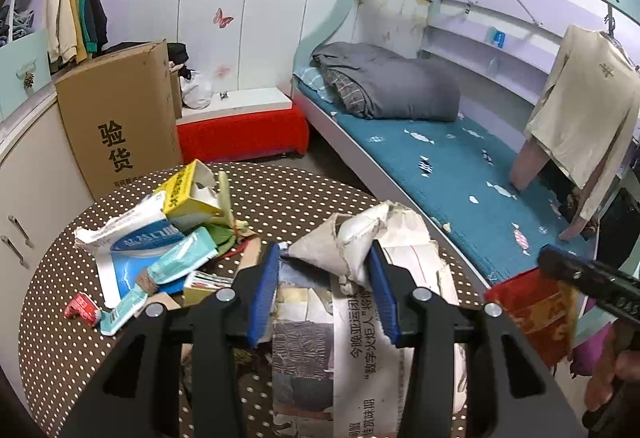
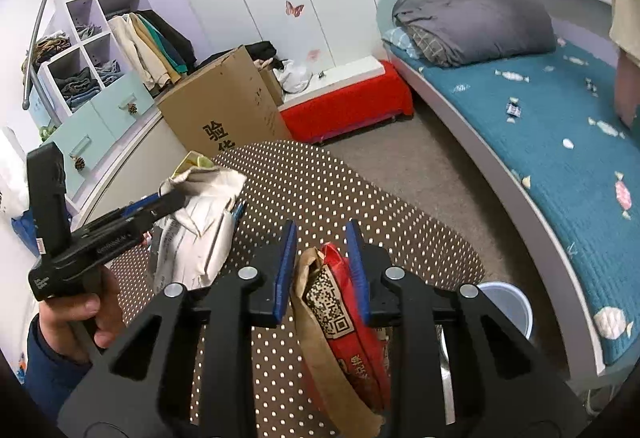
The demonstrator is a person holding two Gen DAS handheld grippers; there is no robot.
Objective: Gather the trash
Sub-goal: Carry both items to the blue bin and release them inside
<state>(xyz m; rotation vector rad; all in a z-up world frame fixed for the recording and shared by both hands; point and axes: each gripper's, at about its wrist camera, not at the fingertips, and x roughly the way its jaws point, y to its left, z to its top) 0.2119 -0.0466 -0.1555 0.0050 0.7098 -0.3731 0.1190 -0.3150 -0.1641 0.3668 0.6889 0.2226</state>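
Trash lies in 2 places: a loose pile [image 1: 168, 238] of torn boxes and wrappers on the far left of the polka-dot counter [image 1: 304, 190], and the 2 pieces already lifted. The left hand-held gripper [image 1: 324, 294] has its blue pads pressed against a crumpled newspaper [image 1: 360, 238], which bulges above the jaws and hangs down below them; the jaws stand fairly wide because the wad is bulky. The right hand-held gripper [image 2: 320, 270] is closed to a narrow gap on a red-and-brown packet [image 2: 340, 314] with a QR code, which droops below the pads. In the right wrist view a white bin [image 2: 508, 306] shows beside the counter, near the bed [image 2: 560, 126], partly hidden behind the gripper, and it looks like the place to drop both. Judging from this, the step in hand is carrying the 2 pieces over to it. To do it well, keep both grips firm during the move, since paper compresses and can slip out. Bring the right piece over first, as it is nearest the bin, and part the jaws only when the packet hangs inside the rim. The newspaper is broad, so lower its trailing end into the bin before letting go, or it may catch on the rim and fall to the floor. Keep the 2 grippers apart so they do not knock.
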